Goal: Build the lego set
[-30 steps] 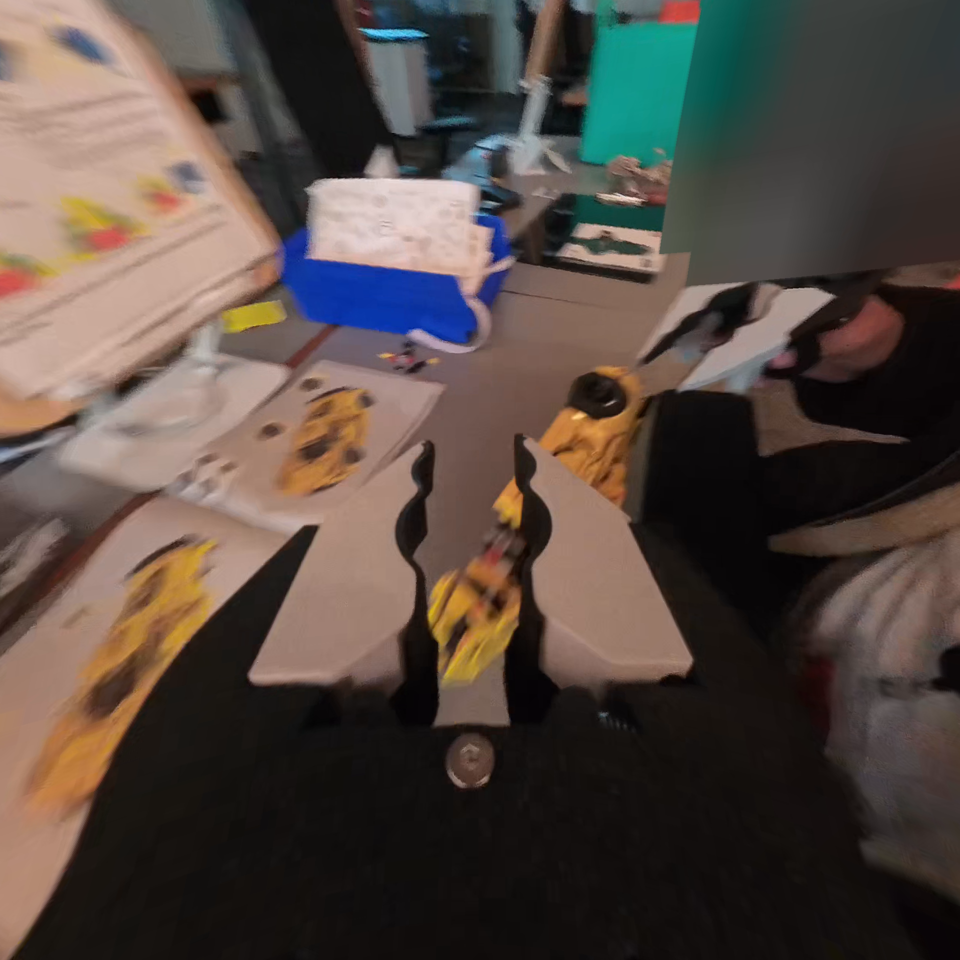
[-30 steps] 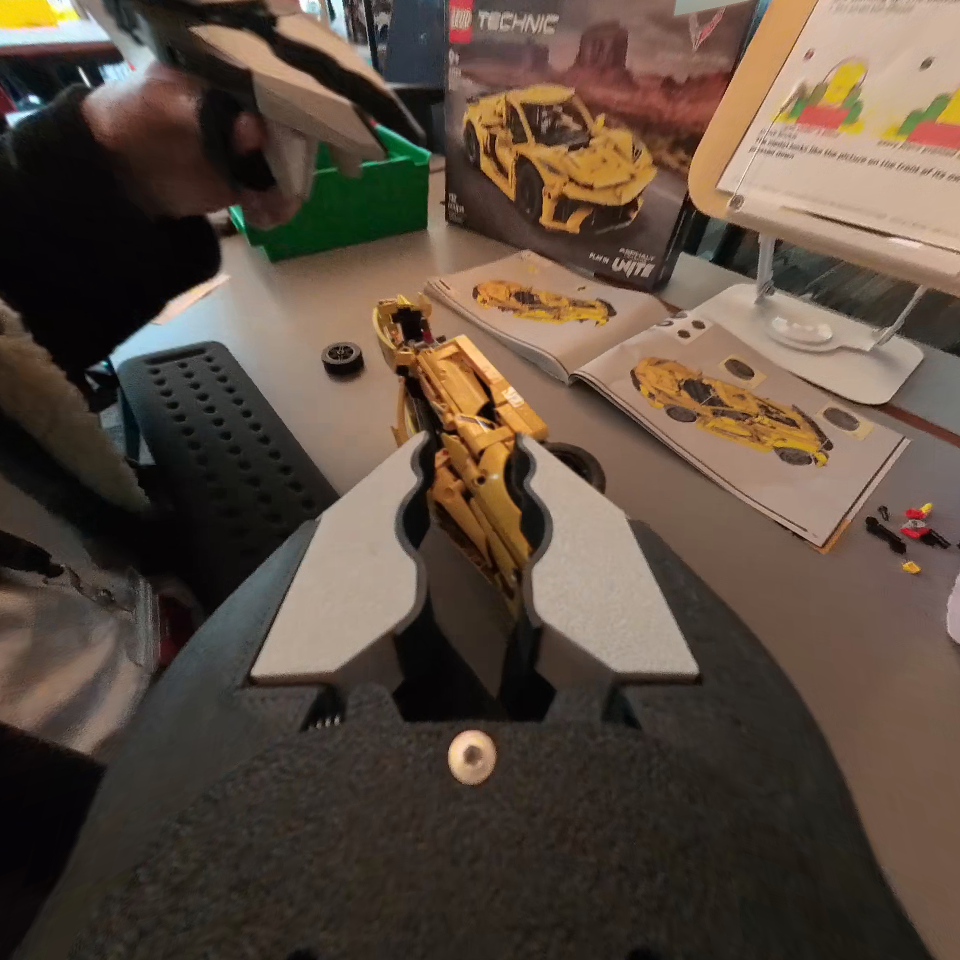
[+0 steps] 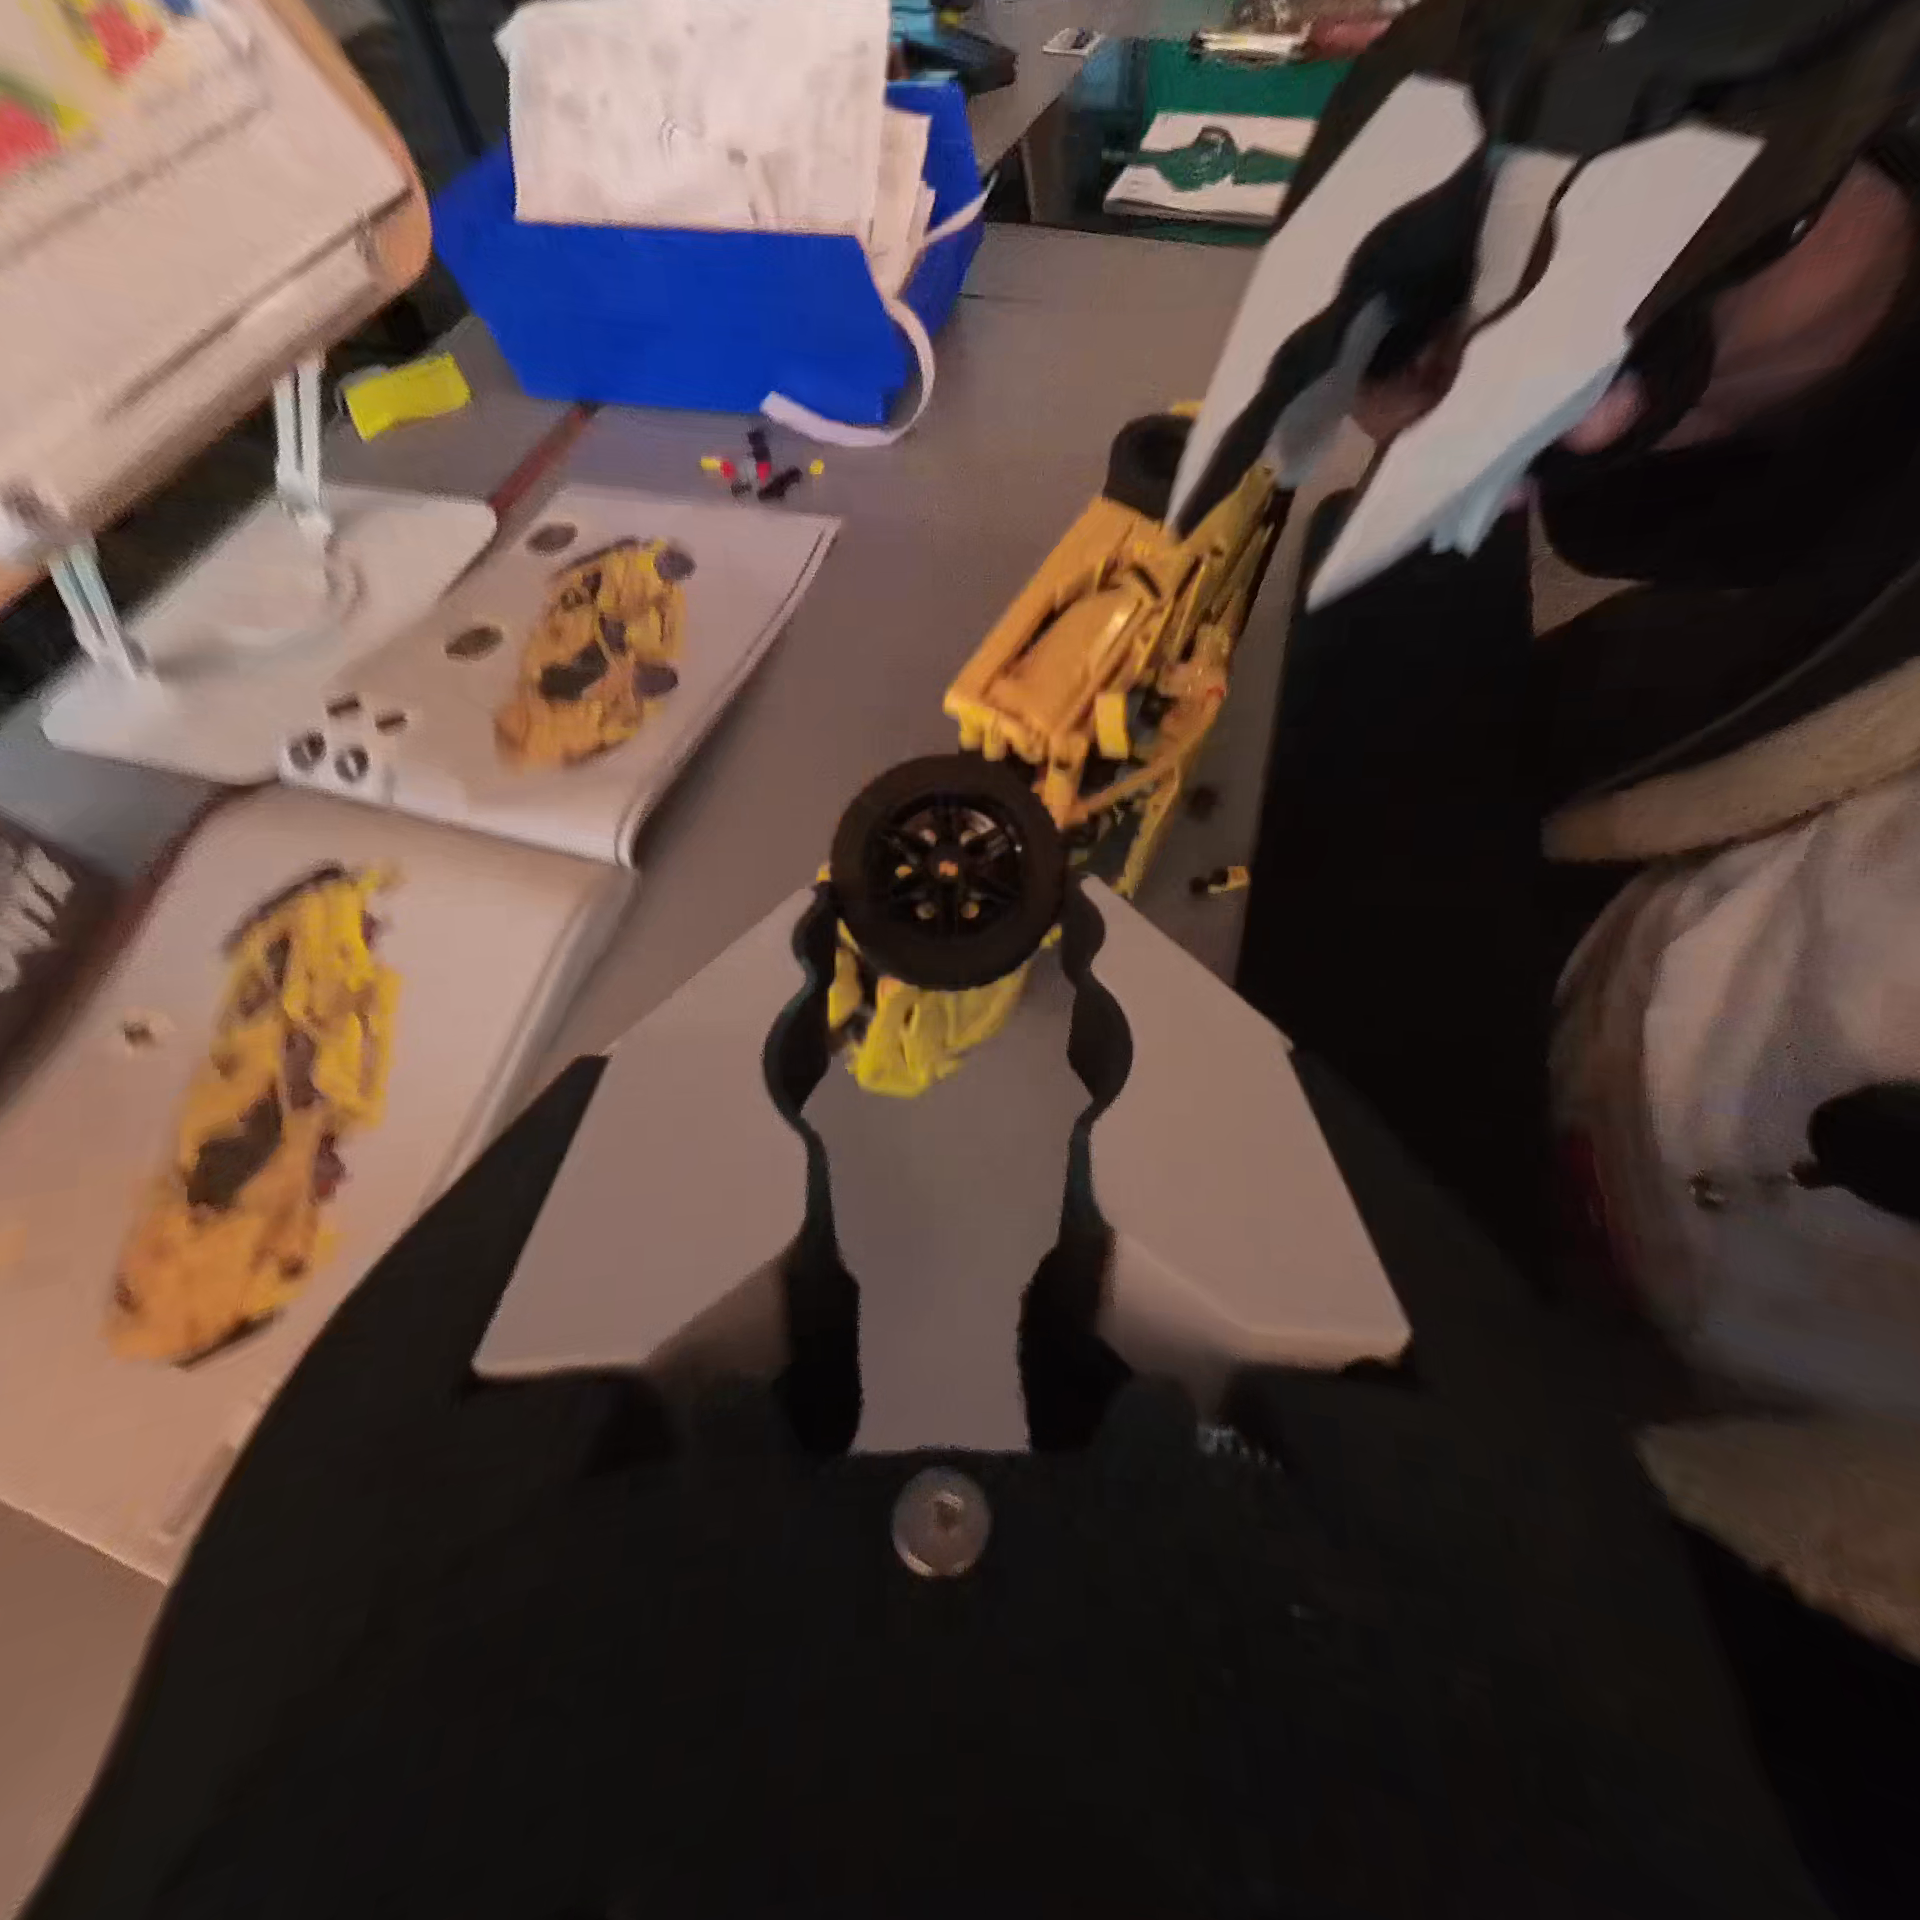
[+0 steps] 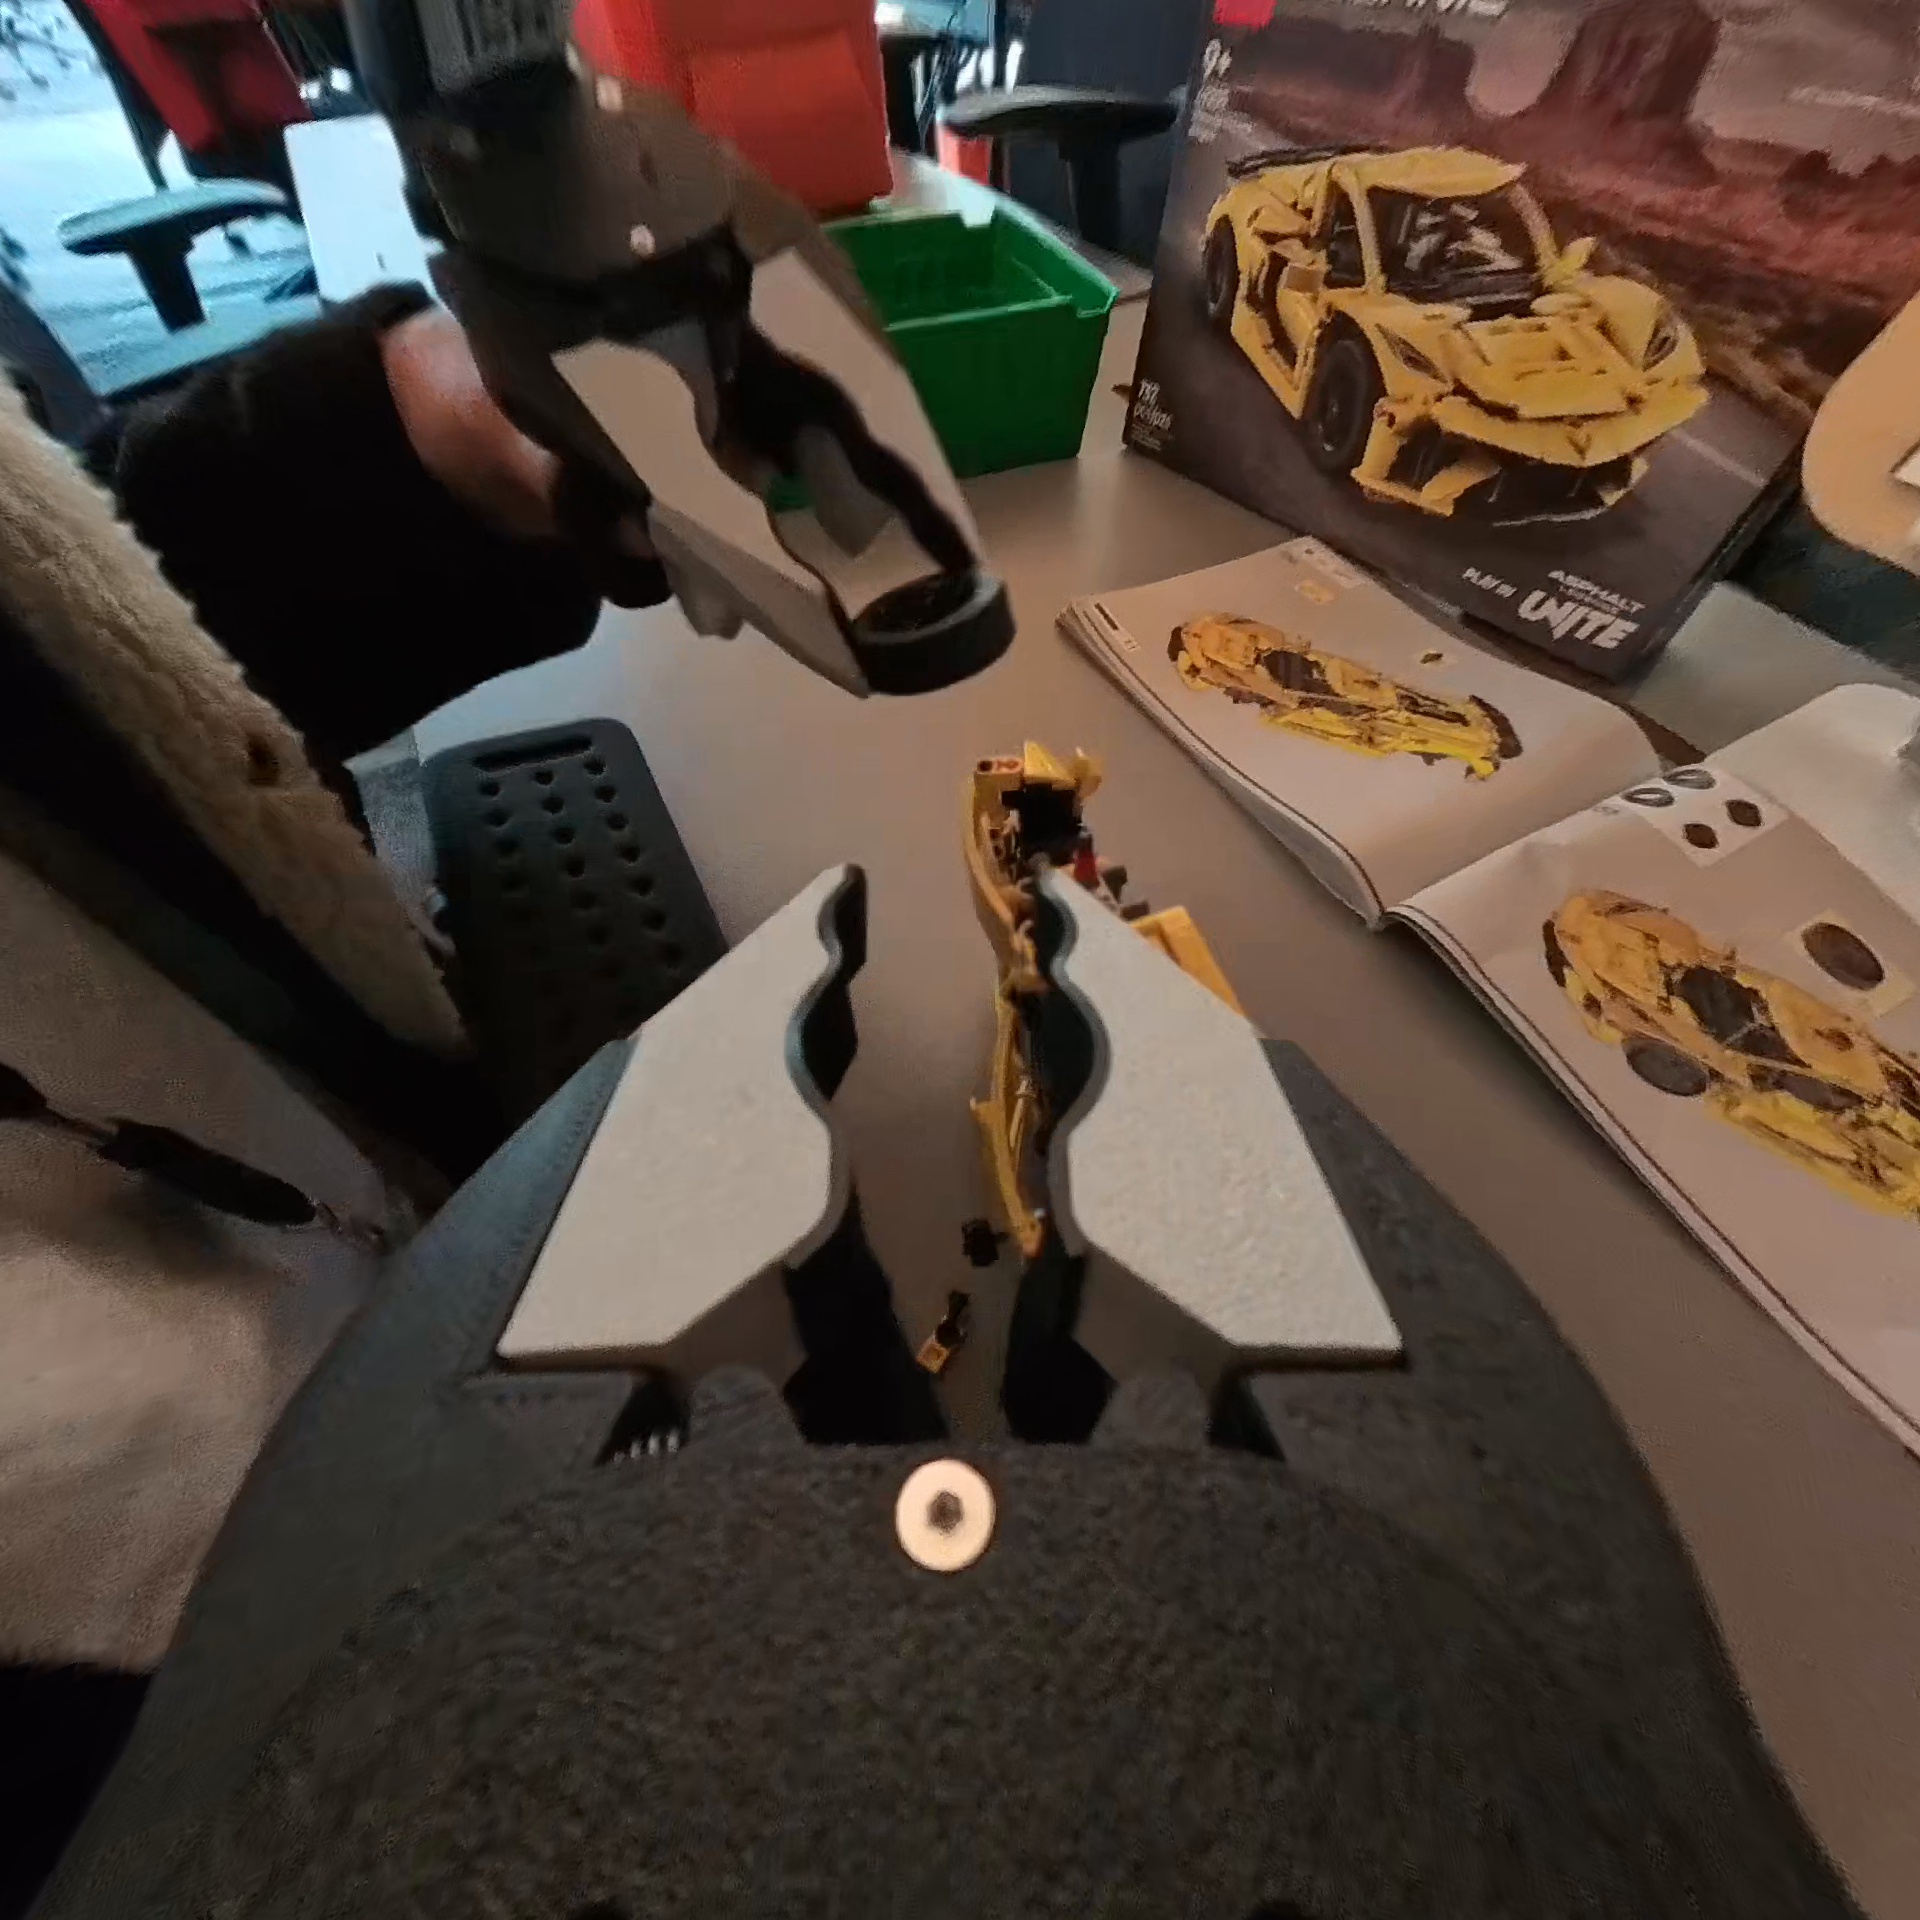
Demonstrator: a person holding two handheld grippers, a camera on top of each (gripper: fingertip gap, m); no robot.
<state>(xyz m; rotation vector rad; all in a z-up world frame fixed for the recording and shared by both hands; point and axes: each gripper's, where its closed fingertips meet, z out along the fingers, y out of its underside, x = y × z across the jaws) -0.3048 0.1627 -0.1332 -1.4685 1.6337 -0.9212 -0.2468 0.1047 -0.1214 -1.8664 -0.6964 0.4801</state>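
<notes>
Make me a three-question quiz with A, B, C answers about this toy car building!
1. Where is the black wheel?
A. on the booklet
B. in the left gripper
C. in the green bin

2. What colour is the lego car?
A. yellow
B. red
C. blue

3. The right gripper is:
A. shut on the car
B. open
C. holding a wheel

Answers:
1. B, the wheel sits pinched between its fingertips.
2. A, its body is yellow.
3. B, its fingers stand apart with nothing clamped.
</notes>
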